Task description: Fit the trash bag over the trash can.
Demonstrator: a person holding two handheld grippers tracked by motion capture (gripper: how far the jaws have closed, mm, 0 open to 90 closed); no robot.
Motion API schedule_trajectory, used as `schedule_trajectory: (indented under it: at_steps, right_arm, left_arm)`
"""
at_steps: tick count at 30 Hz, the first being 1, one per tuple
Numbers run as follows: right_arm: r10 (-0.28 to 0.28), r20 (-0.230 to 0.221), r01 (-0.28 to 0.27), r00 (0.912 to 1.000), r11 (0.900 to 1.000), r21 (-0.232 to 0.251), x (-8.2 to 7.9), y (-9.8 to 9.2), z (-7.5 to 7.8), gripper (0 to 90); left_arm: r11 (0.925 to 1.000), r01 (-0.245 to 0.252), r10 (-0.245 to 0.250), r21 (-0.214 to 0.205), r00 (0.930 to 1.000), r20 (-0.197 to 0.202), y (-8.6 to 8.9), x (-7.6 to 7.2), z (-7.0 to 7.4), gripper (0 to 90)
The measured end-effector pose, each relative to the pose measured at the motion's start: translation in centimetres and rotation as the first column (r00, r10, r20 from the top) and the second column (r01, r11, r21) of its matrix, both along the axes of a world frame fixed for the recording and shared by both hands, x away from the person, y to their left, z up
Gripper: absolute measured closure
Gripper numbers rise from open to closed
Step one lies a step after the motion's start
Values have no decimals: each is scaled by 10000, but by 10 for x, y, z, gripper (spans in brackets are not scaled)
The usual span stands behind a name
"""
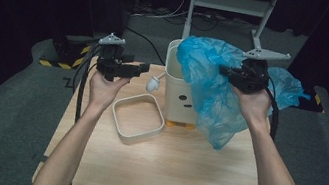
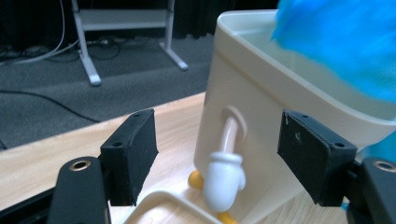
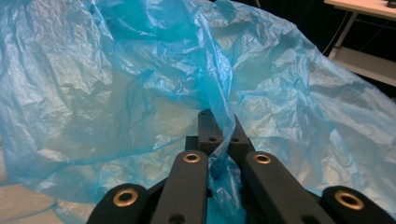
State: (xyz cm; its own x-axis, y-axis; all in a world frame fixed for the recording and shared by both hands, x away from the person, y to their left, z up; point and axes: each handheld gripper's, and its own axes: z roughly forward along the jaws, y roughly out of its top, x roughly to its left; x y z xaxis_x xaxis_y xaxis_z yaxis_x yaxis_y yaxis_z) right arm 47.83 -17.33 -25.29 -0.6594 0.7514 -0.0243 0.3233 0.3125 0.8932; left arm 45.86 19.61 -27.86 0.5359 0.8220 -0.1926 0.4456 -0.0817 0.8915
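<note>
A cream bin (image 1: 178, 95) shaped like a cartoon figure, with a small face, orange feet and a white mitten arm (image 1: 153, 84), stands at the far middle of the table. A crumpled blue plastic bag (image 1: 210, 82) drapes over its top and right side. My right gripper (image 1: 223, 71) is shut on a fold of this blue bag (image 3: 140, 84), above the bin's right rim. My left gripper (image 1: 145, 67) is open, level, just left of the bin. In the left gripper view its jaws frame the mitten arm (image 2: 225, 175) and the bin wall (image 2: 261, 121) without touching.
A cream square ring-shaped lid (image 1: 138, 118) lies flat on the wooden table (image 1: 164, 173) in front of the bin's left side. Behind the table stand a metal rack (image 1: 228, 4), cables and dark carpet. Black-and-yellow striped blocks (image 1: 64, 58) sit at the far corners.
</note>
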Motion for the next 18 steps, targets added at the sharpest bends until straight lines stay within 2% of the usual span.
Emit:
schedule_trajectory:
  at_steps: [7, 18]
  right_arm:
    - [-1, -109, -1, 9999, 9998, -219, 5, 8, -1, 894]
    - [-10, -220, -5, 9998, 9977, -677, 11, 18, -3, 893]
  left_arm:
    - [9992, 388, -388, 36, 9992, 12, -13, 1, 16, 285]
    - [9977, 596, -602, 334, 9980, 183, -33, 5, 33, 285]
